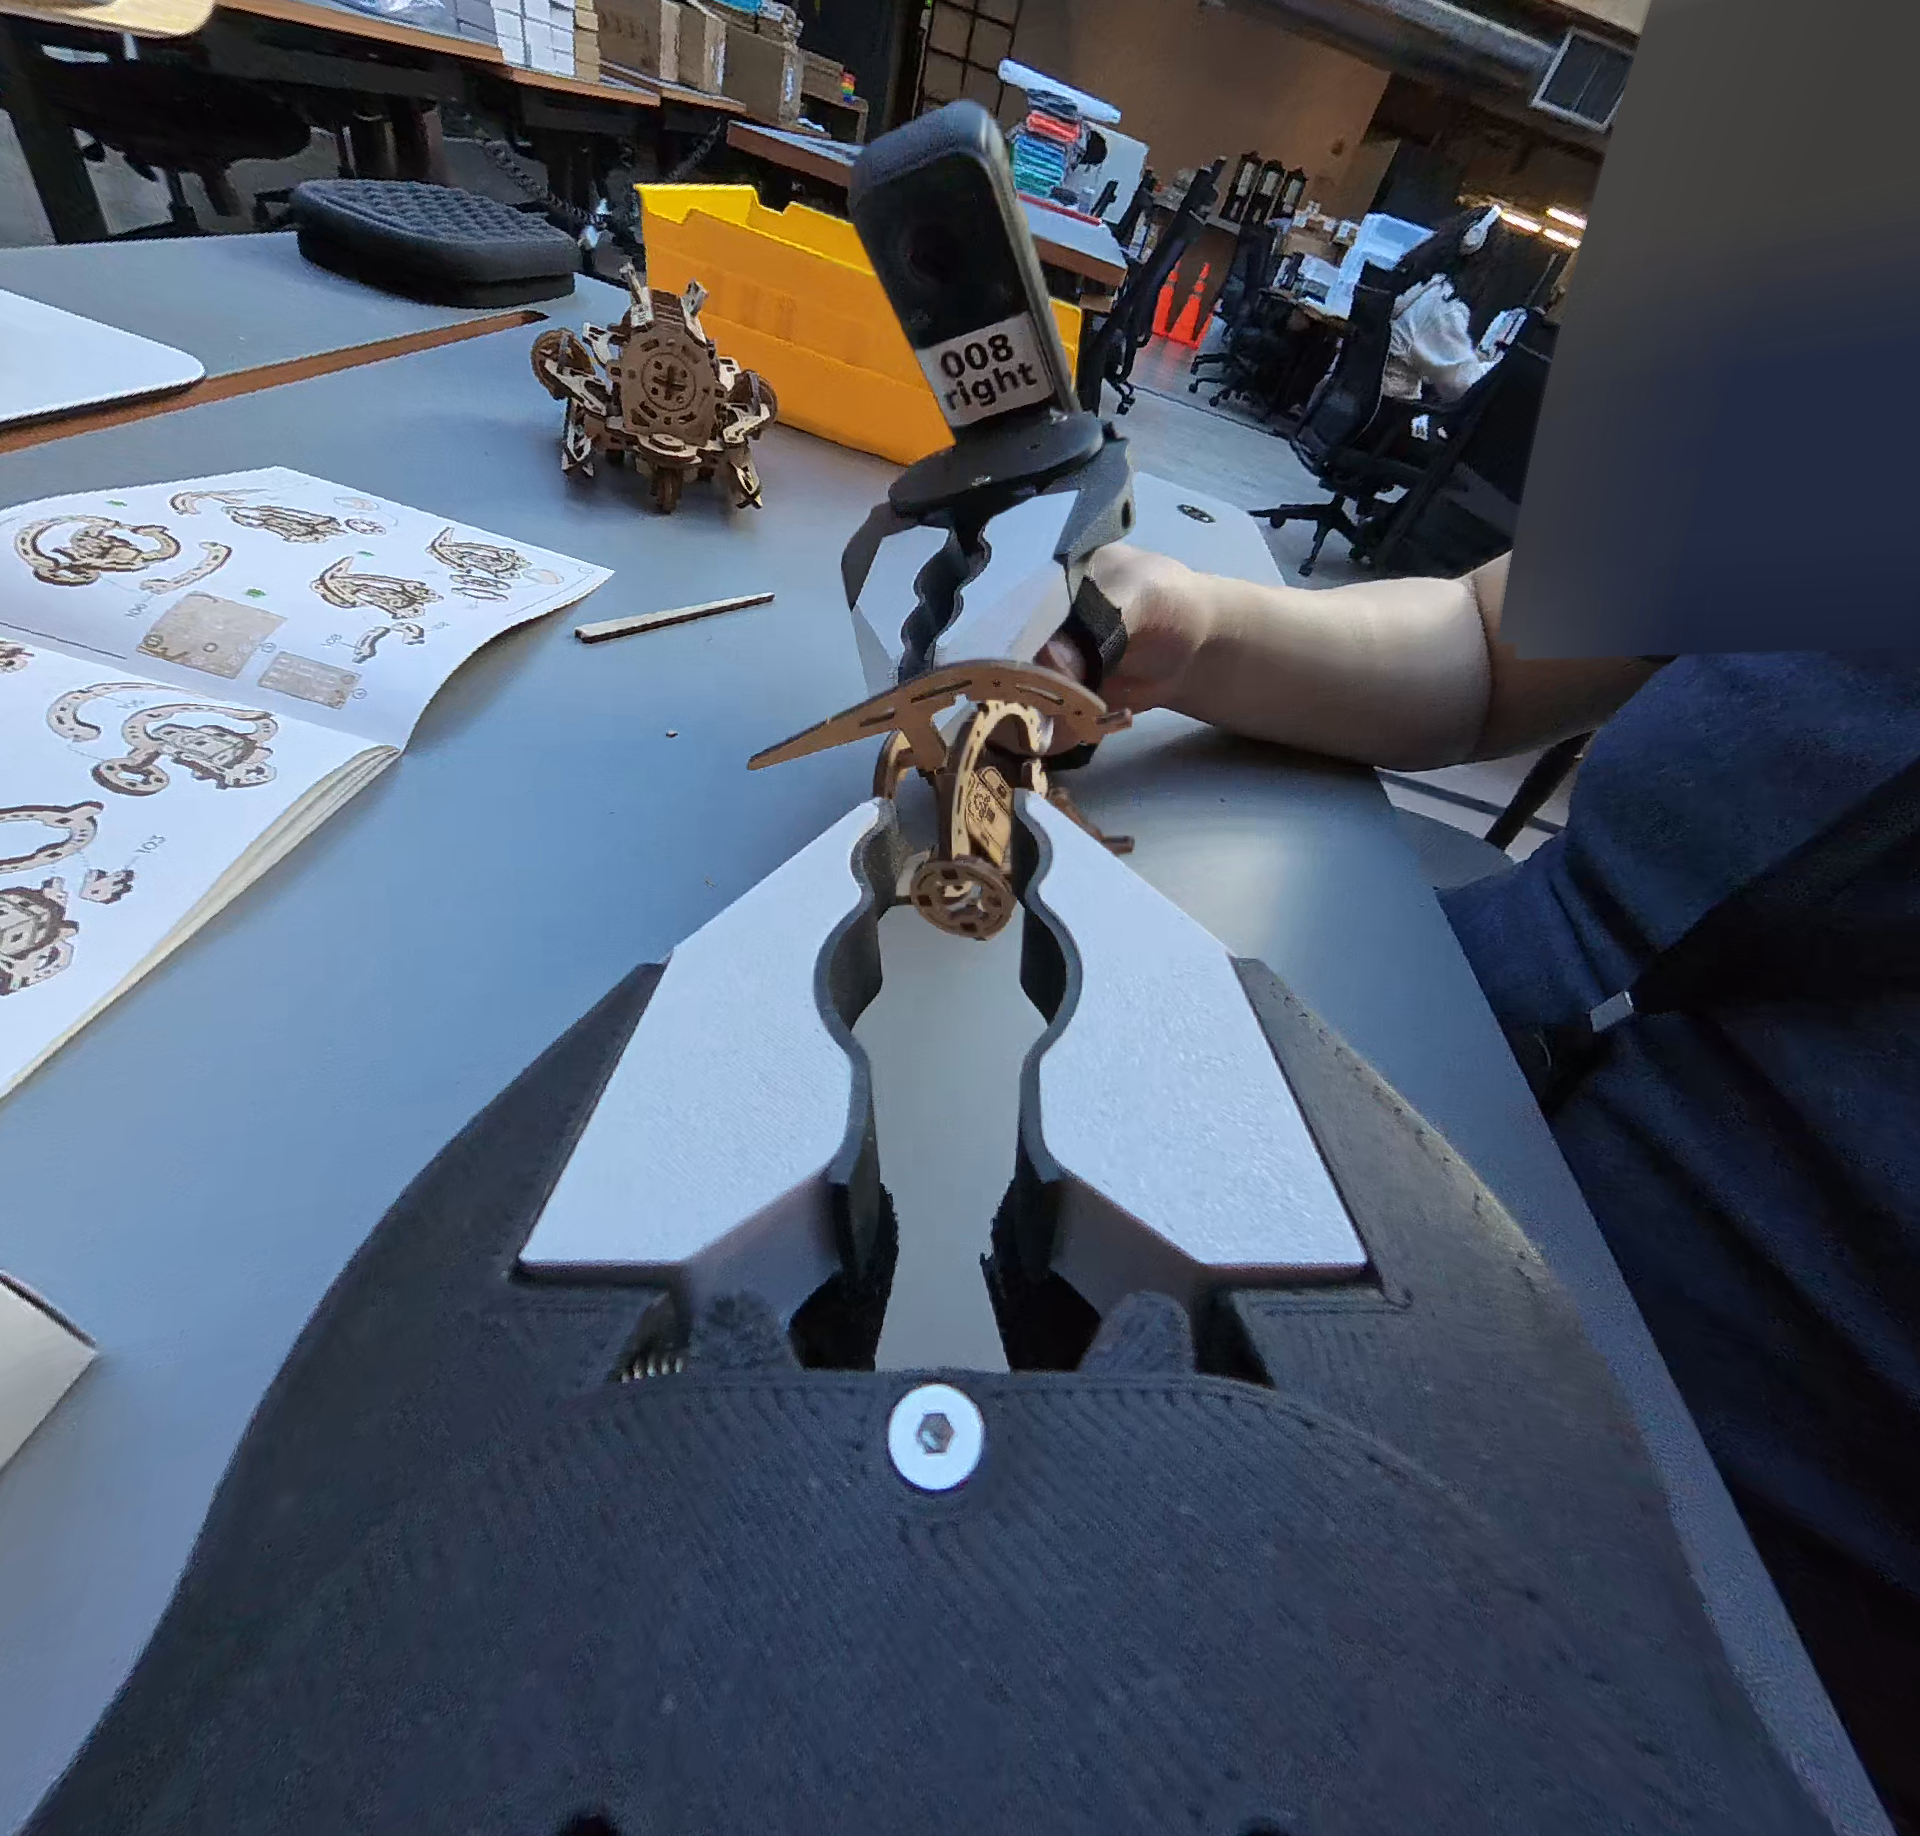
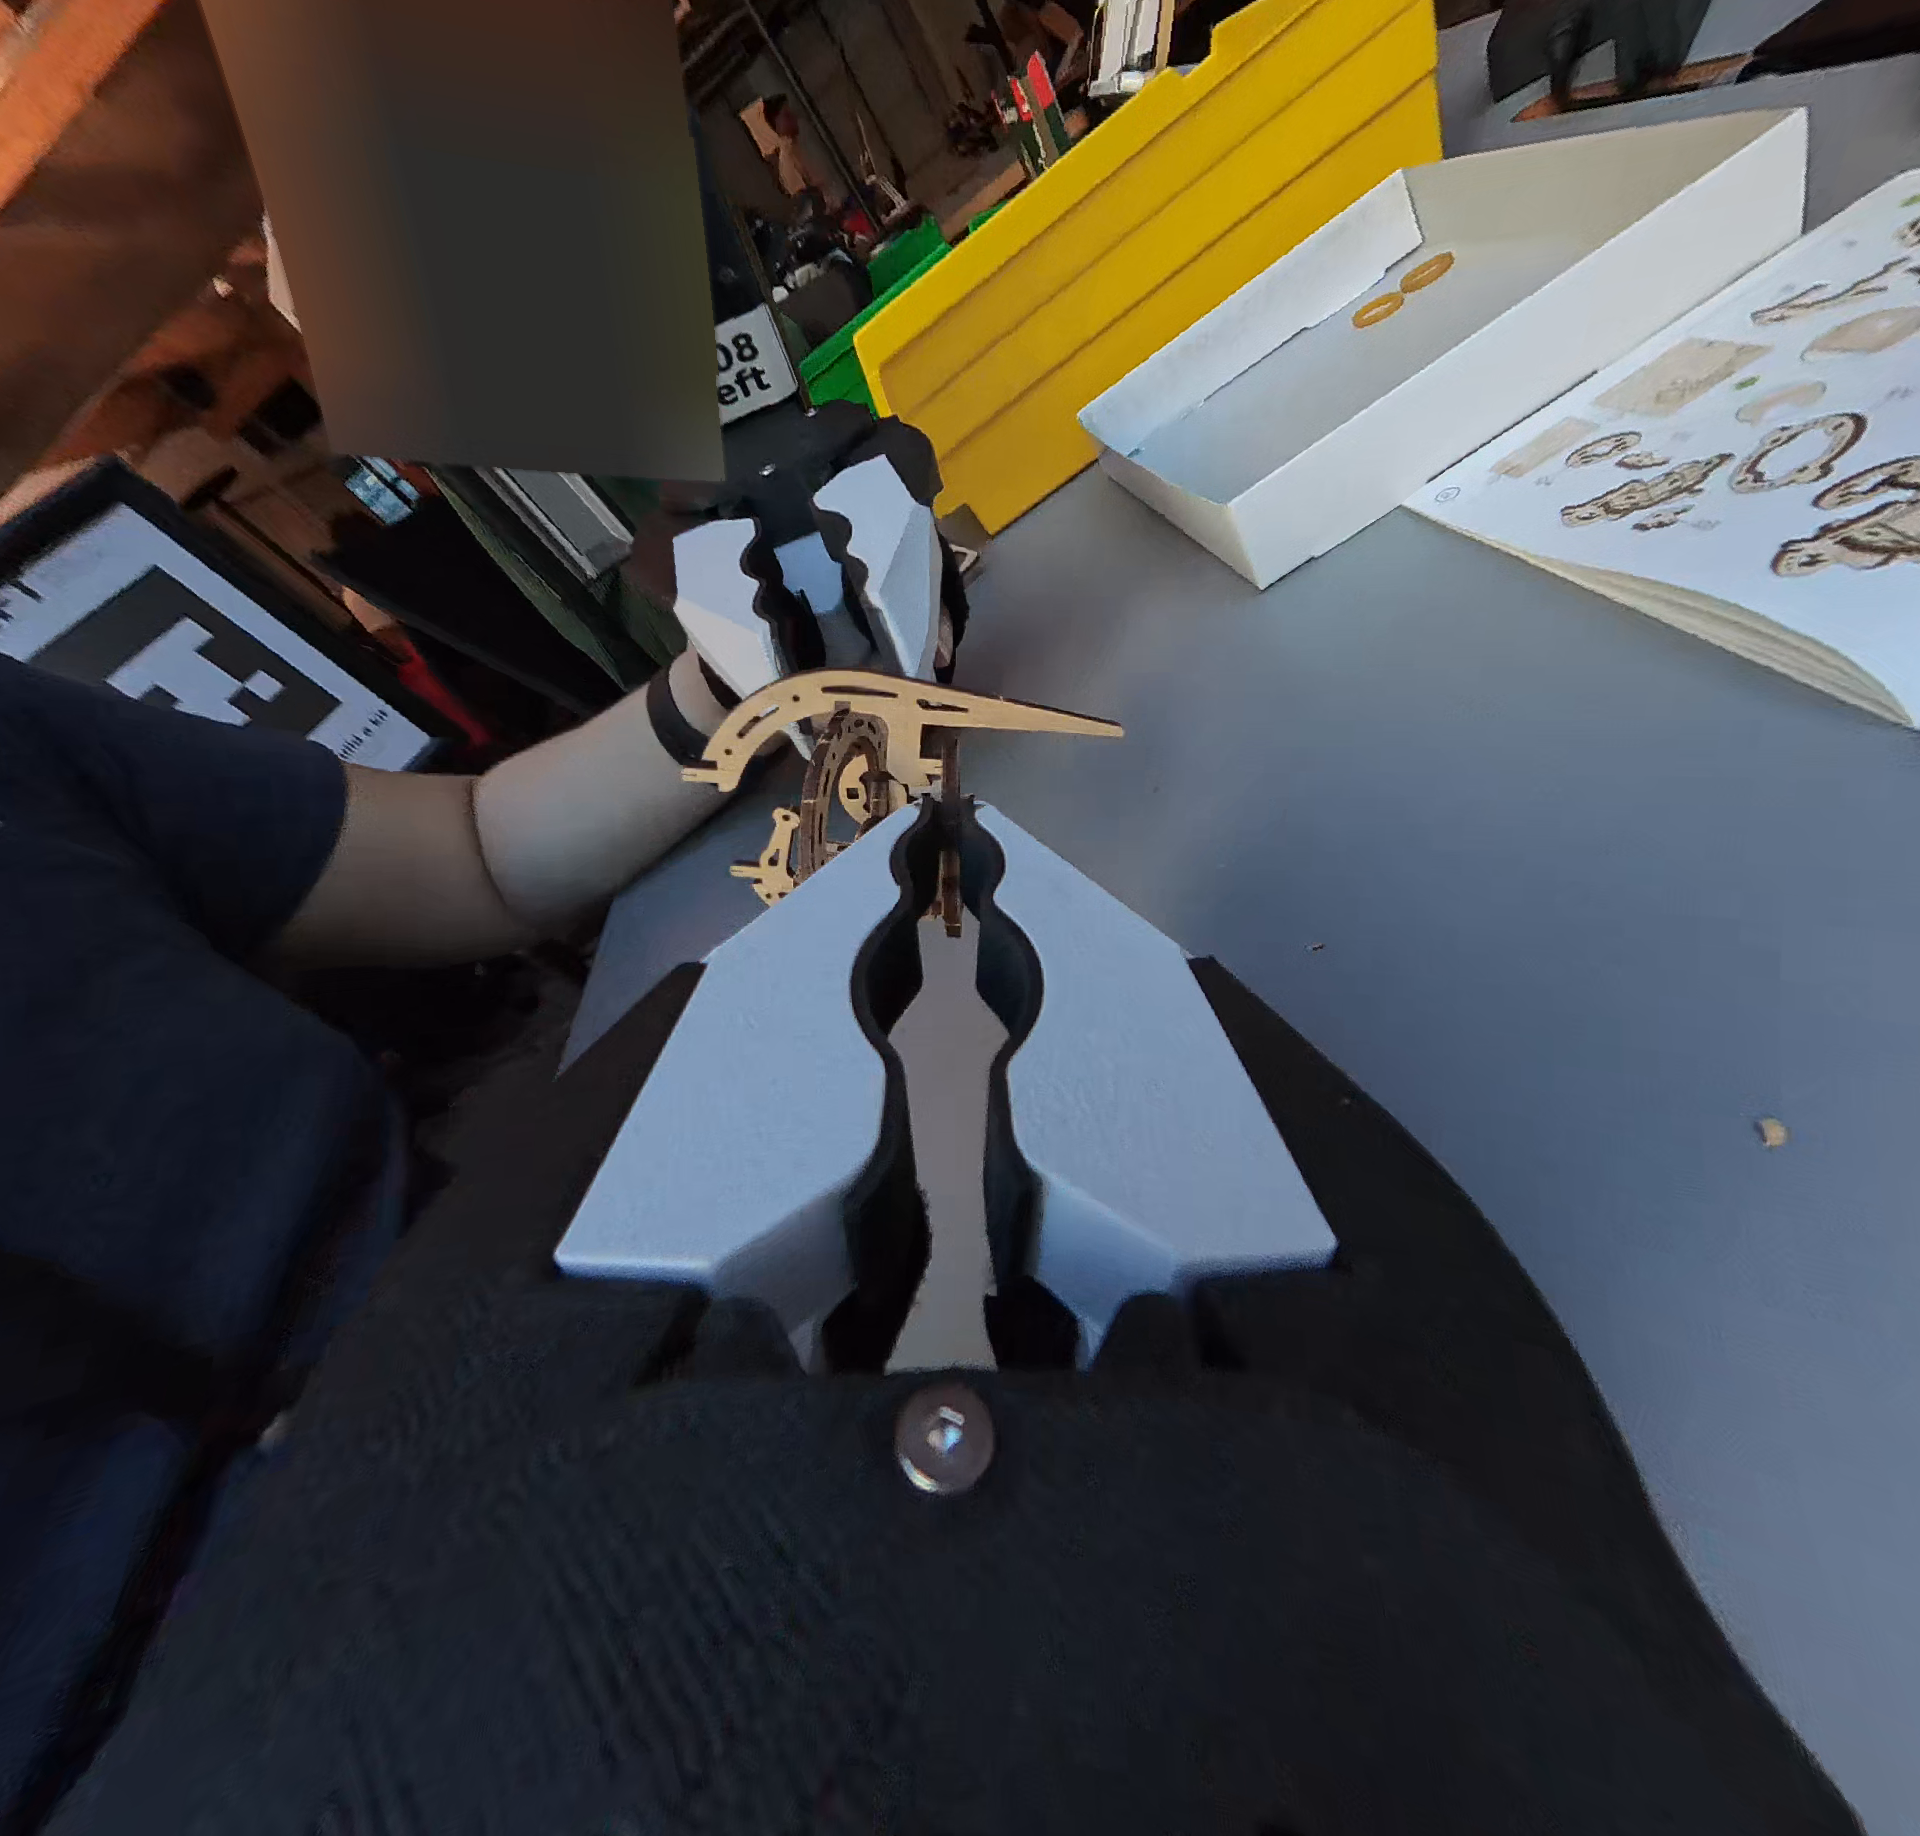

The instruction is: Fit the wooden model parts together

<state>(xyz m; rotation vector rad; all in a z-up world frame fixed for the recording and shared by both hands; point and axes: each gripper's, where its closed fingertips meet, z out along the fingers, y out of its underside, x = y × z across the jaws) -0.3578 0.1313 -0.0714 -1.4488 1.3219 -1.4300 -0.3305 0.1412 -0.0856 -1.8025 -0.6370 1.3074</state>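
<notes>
The left gripper (image 1: 948, 856) is clenching the wooden leg assembly (image 1: 961, 820) between its tips, while the right gripper (image 2: 943, 851) is gripping the curved blade piece (image 2: 883, 721) just ahead of it — joining looks underway, not yet seated.

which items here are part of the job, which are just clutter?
In the job:
- left tongs, shut on the wooden leg piece
- right tongs, shut on the same piece
- finished wooden model
- instruction booklet

Lying about:
- wooden stick
- yellow bin
- white box
- black case
</notes>
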